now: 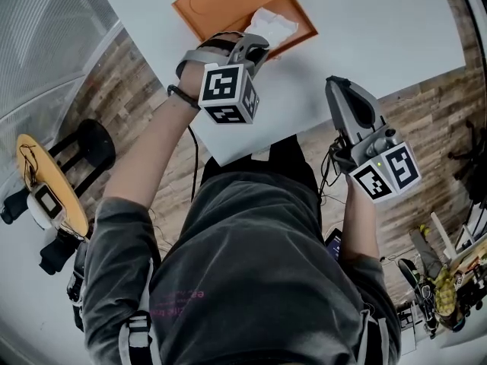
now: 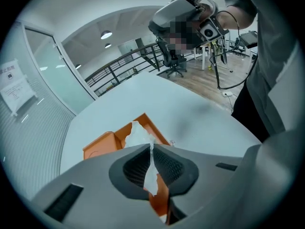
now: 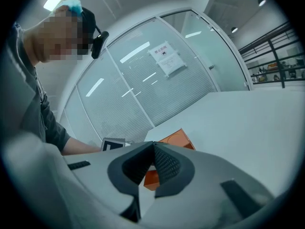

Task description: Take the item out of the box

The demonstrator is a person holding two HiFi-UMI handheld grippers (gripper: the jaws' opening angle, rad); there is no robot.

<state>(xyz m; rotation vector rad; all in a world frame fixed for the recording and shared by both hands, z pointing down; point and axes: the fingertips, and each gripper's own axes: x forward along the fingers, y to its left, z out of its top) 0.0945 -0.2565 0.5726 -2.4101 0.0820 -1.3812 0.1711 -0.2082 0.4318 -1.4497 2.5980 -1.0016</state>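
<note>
An orange box (image 1: 221, 2) lies open at the far edge of the white table (image 1: 380, 36). A crumpled white tissue (image 1: 275, 23) rises out of its right side. My left gripper (image 1: 259, 48) hangs just above the box, tilted down, shut on that tissue. In the left gripper view the tissue (image 2: 140, 133) runs pinched between the closed pads of the left gripper (image 2: 151, 149), with the box (image 2: 102, 146) below. My right gripper (image 1: 338, 82) is held over the table's near right part, apart from the box. The right gripper (image 3: 153, 144) is shut with nothing in it, and the box (image 3: 176, 138) lies beyond.
A round yellow-topped stand (image 1: 46, 181) and a black stool (image 1: 95, 139) stand on the wooden floor at the left. Clutter of tools (image 1: 449, 280) sits at the lower right. A glass wall (image 3: 157, 80) runs behind the table, and an office chair (image 2: 174, 63) stands beyond it.
</note>
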